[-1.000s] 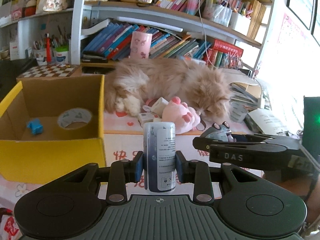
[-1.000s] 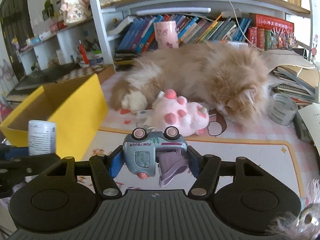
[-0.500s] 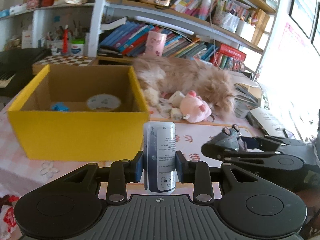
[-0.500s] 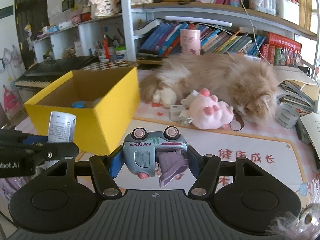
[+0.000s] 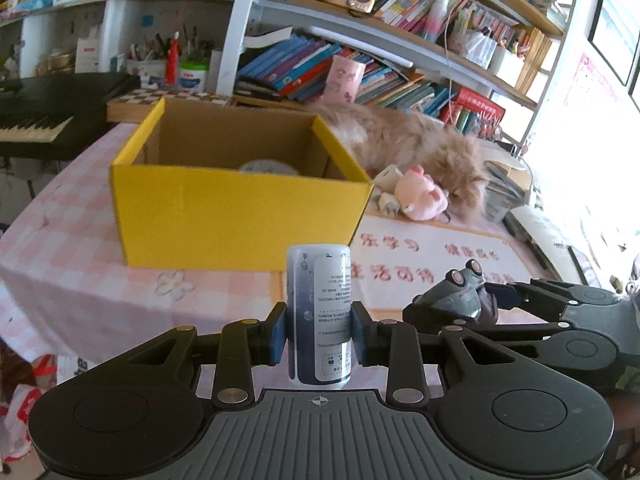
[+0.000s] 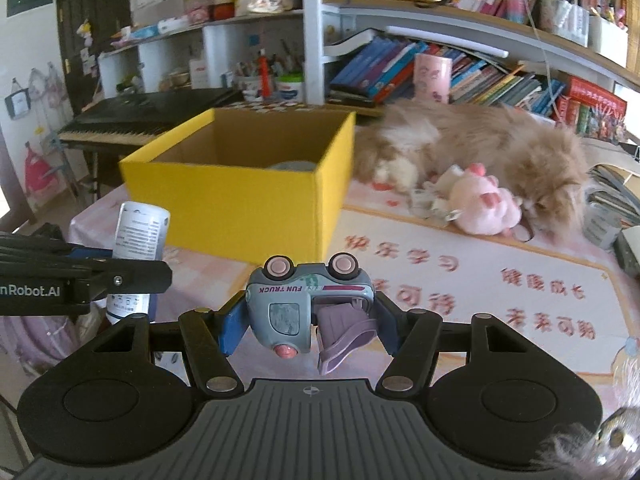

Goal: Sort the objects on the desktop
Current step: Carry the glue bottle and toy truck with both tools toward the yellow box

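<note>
L gripper (image 5: 319,334) clamps can (image 5: 319,312) upright; R gripper (image 6: 310,316) clamps truck (image 6: 308,304), wheels up. Raise both over box (image 5: 240,208) wall before releasing; avoid cat (image 6: 480,148).

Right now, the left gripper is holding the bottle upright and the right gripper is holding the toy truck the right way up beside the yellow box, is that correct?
Not quite: the toy truck is upside down in the right gripper, wheels on top, as the right wrist view shows. The left gripper does hold the bottle upright, near the yellow box.
</note>
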Demonstrator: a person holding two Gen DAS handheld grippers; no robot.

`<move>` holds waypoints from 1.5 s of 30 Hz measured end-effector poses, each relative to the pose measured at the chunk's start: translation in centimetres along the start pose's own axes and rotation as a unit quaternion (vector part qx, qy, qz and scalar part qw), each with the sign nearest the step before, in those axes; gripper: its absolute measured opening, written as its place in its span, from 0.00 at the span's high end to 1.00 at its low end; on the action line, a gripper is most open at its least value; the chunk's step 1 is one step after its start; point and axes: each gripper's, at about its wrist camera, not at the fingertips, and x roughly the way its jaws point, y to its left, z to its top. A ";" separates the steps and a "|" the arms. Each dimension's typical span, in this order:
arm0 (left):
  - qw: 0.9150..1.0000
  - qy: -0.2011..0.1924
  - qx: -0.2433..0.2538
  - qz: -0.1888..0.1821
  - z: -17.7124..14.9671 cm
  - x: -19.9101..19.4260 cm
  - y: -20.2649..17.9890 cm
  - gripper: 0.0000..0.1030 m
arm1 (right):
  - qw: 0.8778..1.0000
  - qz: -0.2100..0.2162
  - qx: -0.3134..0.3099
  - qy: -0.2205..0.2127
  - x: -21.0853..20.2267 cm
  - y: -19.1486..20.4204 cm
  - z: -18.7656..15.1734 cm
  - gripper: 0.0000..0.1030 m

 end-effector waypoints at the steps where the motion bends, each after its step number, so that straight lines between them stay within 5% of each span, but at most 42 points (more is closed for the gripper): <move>1: 1.000 0.003 0.000 0.000 -0.3 -0.3 0.3 0.70 | 1.000 0.003 -0.002 0.002 0.0 0.6 -0.2 0.41; 21: 1.000 0.009 -0.015 0.020 -2.7 -3.8 4.1 0.70 | 0.998 0.044 -0.034 0.025 0.6 7.3 -1.2 0.41; 45: 0.999 -0.013 -0.032 0.041 -0.2 -2.9 5.3 0.70 | 0.994 0.077 -0.079 0.020 2.7 8.7 1.2 0.41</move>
